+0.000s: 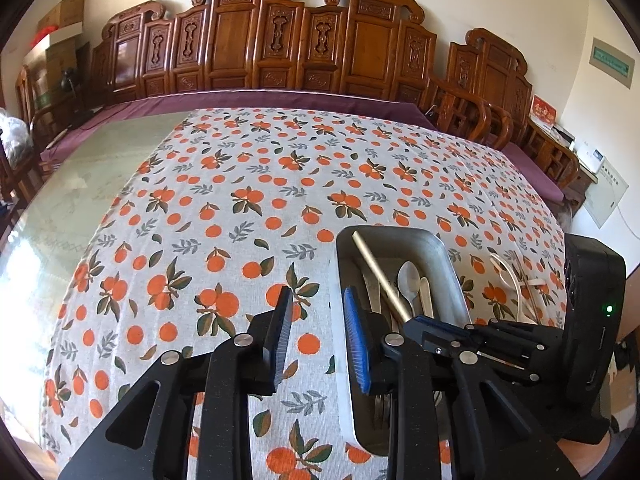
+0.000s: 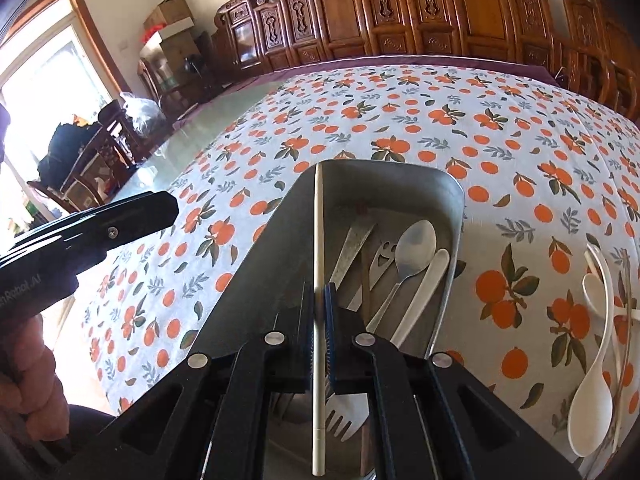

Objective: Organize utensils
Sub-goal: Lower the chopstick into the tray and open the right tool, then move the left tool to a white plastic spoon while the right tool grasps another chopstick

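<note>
A metal tray sits on the orange-print tablecloth and holds a steel spoon, a white spoon, forks and other cutlery. My right gripper is shut on a pale chopstick and holds it over the tray, pointing at the far rim. In the left wrist view the right gripper holds the chopstick above the tray. My left gripper is open and empty, just left of the tray. White spoons and chopsticks lie on the cloth right of the tray.
The tablecloth covers most of the table; bare glass top shows at the left. Carved wooden chairs line the far side. Cardboard boxes stand in the far left corner.
</note>
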Available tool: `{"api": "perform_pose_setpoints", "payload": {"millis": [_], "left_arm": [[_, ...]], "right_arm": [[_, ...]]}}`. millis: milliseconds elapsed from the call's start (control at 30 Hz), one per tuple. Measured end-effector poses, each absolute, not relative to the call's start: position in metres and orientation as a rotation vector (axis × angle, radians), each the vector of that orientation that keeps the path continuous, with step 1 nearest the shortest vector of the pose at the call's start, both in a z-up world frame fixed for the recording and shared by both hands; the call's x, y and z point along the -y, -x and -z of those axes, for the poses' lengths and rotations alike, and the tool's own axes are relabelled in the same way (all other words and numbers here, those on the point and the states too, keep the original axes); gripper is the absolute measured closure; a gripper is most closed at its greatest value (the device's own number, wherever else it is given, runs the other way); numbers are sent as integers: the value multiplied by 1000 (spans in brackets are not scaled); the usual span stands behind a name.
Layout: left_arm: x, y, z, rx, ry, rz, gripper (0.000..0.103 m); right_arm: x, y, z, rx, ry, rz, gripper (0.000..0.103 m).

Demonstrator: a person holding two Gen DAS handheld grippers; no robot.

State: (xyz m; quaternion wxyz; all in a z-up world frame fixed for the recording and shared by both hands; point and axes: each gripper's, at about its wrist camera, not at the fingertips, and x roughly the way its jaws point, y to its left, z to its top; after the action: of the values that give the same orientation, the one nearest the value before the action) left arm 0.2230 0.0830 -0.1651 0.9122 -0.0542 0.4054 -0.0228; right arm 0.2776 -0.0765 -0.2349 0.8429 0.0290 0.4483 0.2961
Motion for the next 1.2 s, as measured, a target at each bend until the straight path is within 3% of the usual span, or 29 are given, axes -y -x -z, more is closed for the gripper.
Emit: {"api": "perform_pose_setpoints", "payload": {"millis": [333, 967, 1067, 1200], "left_arm": [[-72, -222, 166, -834, 102, 68, 77], [-7, -219, 165, -834, 53, 179, 70], [7, -219, 166, -833, 48, 199, 61], [22, -220, 171, -847, 44, 218, 57]], "right_arm": [[104, -264, 210, -859, -28, -632, 95], [258, -245, 183, -749, 49, -419, 95], [274, -250, 184, -749, 46, -388, 95], [290, -258, 193, -759, 41, -353, 95]]}}
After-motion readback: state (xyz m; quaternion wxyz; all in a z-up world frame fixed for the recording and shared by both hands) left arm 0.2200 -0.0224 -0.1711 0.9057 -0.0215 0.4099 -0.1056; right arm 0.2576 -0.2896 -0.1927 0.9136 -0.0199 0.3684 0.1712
